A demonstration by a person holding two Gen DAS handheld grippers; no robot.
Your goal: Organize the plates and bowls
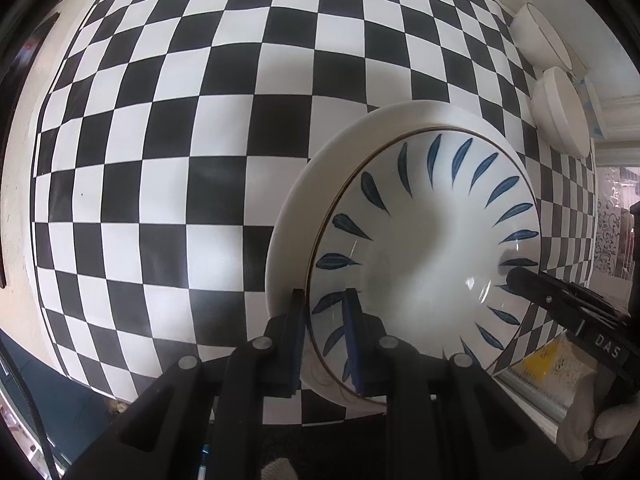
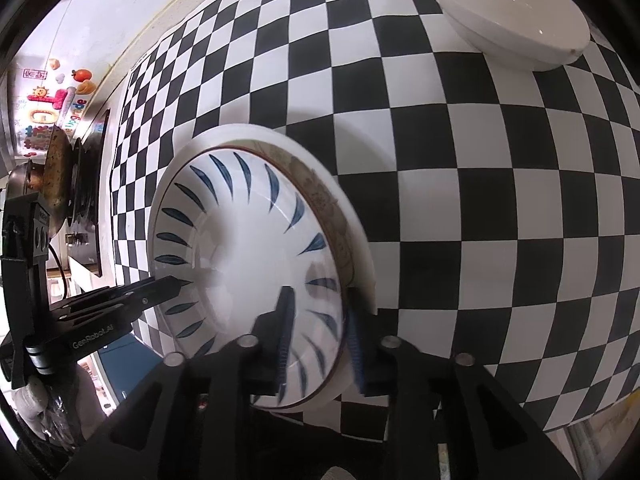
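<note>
On the checkered desk point(image 1: 160, 200), the left tongs point(image 1: 325, 332) are gripping the blue-leaf bowl point(image 1: 424, 256) rim, while the right tongs point(image 2: 320, 340) are straddling its opposite rim, pads apart.

Checkered tabletop point(image 1: 180, 140), white wall point(image 2: 120, 12)

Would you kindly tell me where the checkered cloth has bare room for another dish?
Bare: the wide checkered cloth beyond the blue-leaf bowl. Crowded: the edge with two white bowls, and the stack itself, where both grippers sit.
</note>
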